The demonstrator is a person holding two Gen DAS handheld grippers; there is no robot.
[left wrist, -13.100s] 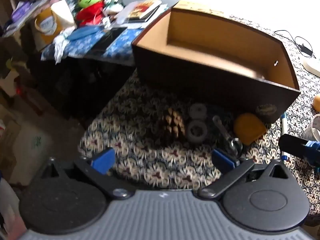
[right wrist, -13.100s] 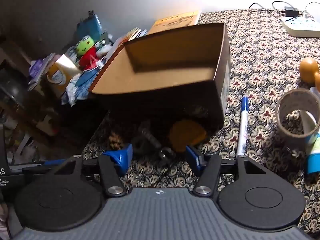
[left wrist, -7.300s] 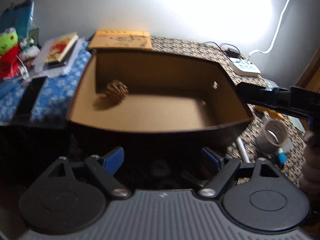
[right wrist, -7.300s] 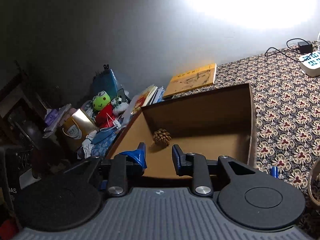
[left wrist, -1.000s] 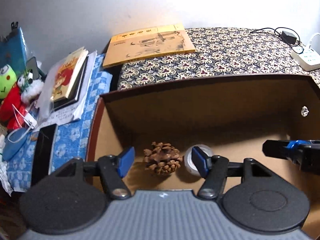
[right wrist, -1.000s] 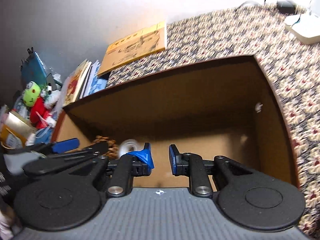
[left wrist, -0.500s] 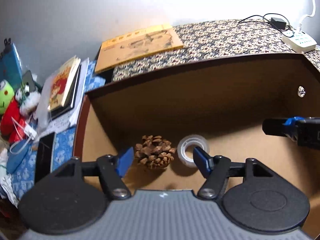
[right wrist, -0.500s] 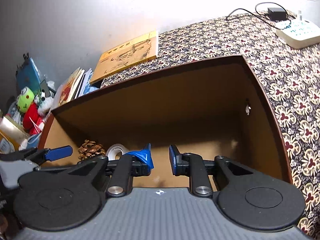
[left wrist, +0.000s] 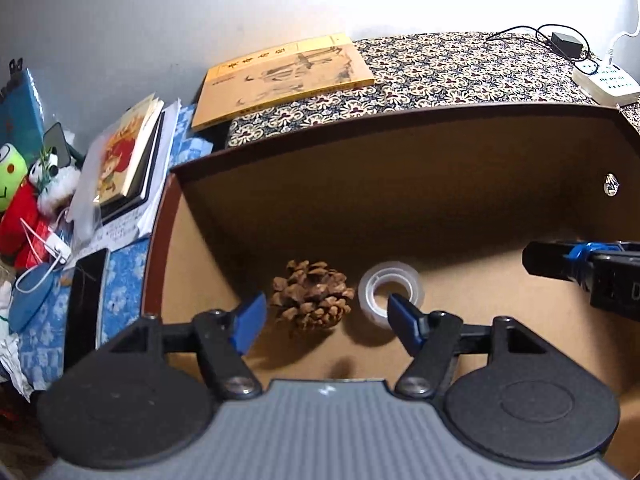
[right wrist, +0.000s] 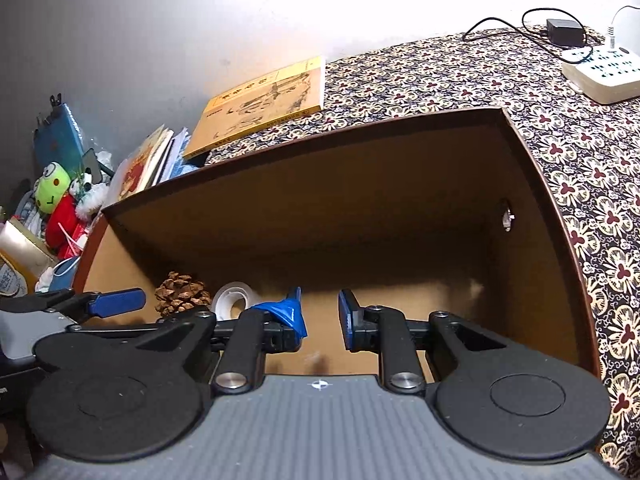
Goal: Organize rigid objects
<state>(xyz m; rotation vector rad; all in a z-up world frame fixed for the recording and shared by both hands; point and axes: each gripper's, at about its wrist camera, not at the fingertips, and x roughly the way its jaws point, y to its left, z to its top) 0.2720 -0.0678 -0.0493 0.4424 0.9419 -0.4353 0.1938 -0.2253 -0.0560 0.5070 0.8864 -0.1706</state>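
Now the left gripper hangs over the near edge of the cardboard box with its jaws wide apart and nothing between them. A second ago it sat lower, right over the box floor; it has since lifted and drawn back, so more of the box interior shows beneath it. Just beyond its blue fingertips lie the pine cone and, right beside it on the right, the roll of clear tape, both resting on the box floor near the left wall. The tape was partly hidden behind the right finger a second ago and now sits free, which I take to mean it has just been dropped off and released. The right gripper hovers over the middle of the box, jaws a narrow gap apart and holding nothing; it has barely shifted.

Farther off, past the back wall of the box, a yellow book lies on the patterned table, with a power strip at the far right and stacked books and plush toys to the left.

So two rigid items are stowed, and both grippers look free to fetch whatever remains outside the box, none of which shows in these views.
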